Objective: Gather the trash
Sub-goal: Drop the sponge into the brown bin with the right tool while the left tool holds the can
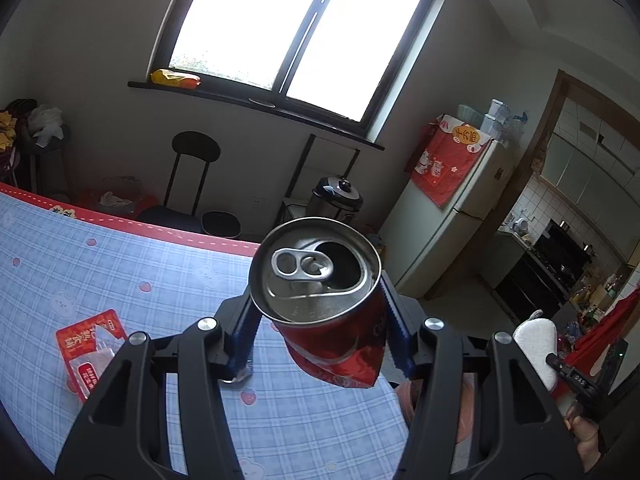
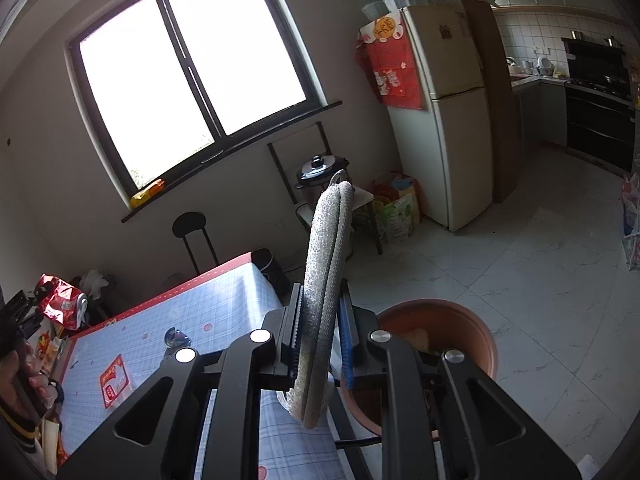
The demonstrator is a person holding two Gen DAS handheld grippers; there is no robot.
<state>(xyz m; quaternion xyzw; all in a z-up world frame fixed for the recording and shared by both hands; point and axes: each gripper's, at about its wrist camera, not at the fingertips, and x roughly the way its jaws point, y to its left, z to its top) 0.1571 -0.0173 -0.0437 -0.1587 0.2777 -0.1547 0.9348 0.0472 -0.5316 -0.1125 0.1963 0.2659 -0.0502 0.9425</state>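
My left gripper (image 1: pixel 318 312) is shut on a crushed red soda can (image 1: pixel 320 296), held above the blue checked tablecloth (image 1: pixel 120 280), open top toward the camera. The can also shows at the far left of the right wrist view (image 2: pixel 62 300). My right gripper (image 2: pixel 320 320) is shut on a white and grey sponge pad (image 2: pixel 326 264), held upright over the table's right edge, beside a brown round bin (image 2: pixel 472 320) on the floor. A red and white wrapper (image 1: pixel 94 348) lies flat on the table; it also shows in the right wrist view (image 2: pixel 116 380).
A small shiny metal object (image 2: pixel 176 338) lies on the table. A black chair (image 1: pixel 192 176), a rice cooker (image 1: pixel 338 196) on a rack and a fridge (image 1: pixel 452 208) stand beyond the table. Tiled floor (image 2: pixel 540 280) opens to the right.
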